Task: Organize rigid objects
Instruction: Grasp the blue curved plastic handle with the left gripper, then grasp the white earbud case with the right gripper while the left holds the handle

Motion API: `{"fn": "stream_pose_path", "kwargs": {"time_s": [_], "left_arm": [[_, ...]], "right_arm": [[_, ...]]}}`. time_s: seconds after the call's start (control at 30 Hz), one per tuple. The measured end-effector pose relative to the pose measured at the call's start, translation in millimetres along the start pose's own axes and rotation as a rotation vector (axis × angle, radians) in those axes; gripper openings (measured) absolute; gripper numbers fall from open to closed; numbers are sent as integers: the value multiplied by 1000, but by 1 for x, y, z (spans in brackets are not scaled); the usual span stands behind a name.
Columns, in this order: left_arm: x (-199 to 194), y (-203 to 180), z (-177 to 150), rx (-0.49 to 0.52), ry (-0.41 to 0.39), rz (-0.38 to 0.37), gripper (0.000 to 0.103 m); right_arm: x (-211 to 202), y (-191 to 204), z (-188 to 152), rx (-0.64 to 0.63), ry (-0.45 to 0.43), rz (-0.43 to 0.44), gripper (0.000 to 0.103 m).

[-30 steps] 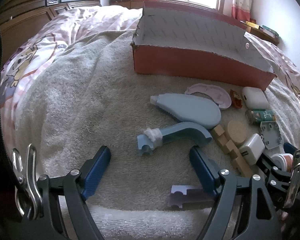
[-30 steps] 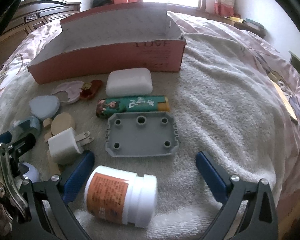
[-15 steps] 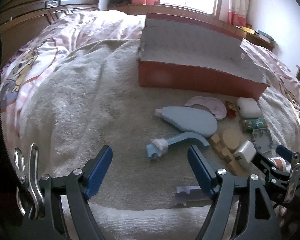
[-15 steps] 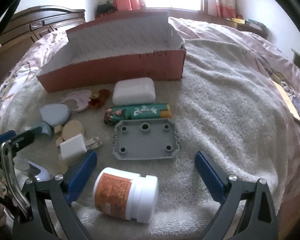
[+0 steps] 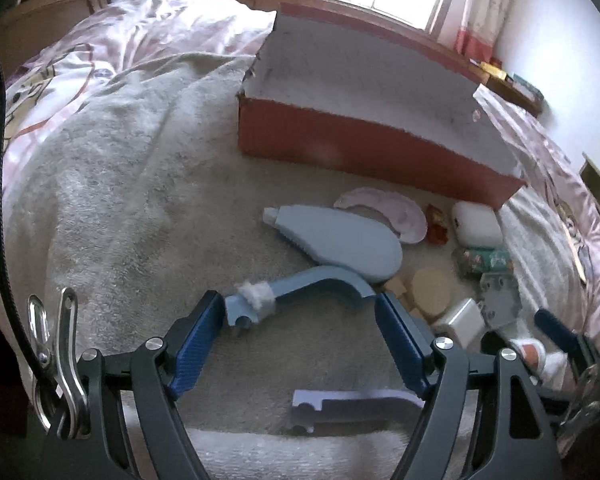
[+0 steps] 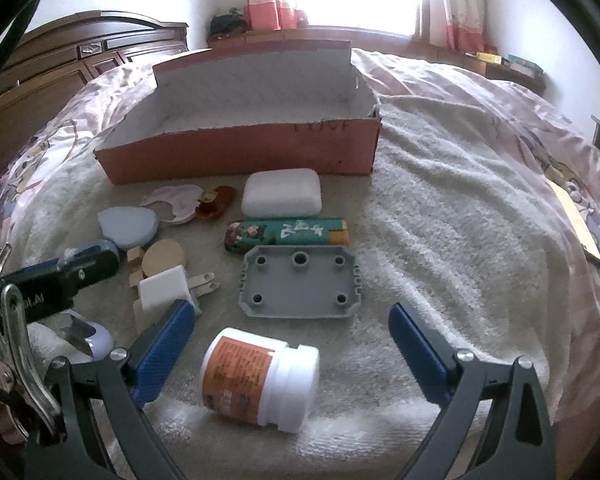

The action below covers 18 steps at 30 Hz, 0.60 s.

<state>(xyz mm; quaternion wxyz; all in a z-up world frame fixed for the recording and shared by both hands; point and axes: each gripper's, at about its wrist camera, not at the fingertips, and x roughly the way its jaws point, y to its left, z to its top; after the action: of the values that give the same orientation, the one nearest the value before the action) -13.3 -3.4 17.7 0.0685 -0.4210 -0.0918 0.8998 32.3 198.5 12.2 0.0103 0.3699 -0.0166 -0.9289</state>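
Left wrist view: over the last second our left gripper (image 5: 300, 316) has moved forward and down, so the blue hook (image 5: 300, 292), which lay well ahead of the fingers, now sits between the fingertips. The jaws are spread wide, one pad beside the hook's taped end, the other at its curved end; whether either pad touches we cannot tell. Nothing is held. We judge a pick of the hook is next, then a carry to the red box (image 5: 364, 148), which stands beyond on the towel (image 5: 112, 184) and looks empty. A pale flat piece (image 5: 352, 404) lies just under the gripper, and the blue teardrop (image 5: 340, 240) lies just past the hook.

Right wrist view: our right gripper (image 6: 292, 340) has risen a little, so more of the box (image 6: 240, 148) floor shows. Its jaws are wide apart and empty, with the jar (image 6: 260, 384) on its side between them, not gripped. The grey plate (image 6: 300, 284), green tube (image 6: 288, 234), white case (image 6: 282, 194) and charger (image 6: 168, 288) lie where they were, all outside the box, so sorting has barely begun.
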Motion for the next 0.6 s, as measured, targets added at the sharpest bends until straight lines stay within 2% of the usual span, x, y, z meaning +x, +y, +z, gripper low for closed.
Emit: {"fn": "stream_pose_path", "kwargs": {"time_s": [0.27,0.33,0.6], "left_arm": [[8,-10,2,34,-12,53,80],[8,-12,2,60,-15,63,77],[2,-11,-3,99,-28,66,77]], "right_arm": [[2,-2,-1,8,12,10,100],[3,-3,-1,14,14,12,100],[5,-6,1,26,23,16,100]]}}
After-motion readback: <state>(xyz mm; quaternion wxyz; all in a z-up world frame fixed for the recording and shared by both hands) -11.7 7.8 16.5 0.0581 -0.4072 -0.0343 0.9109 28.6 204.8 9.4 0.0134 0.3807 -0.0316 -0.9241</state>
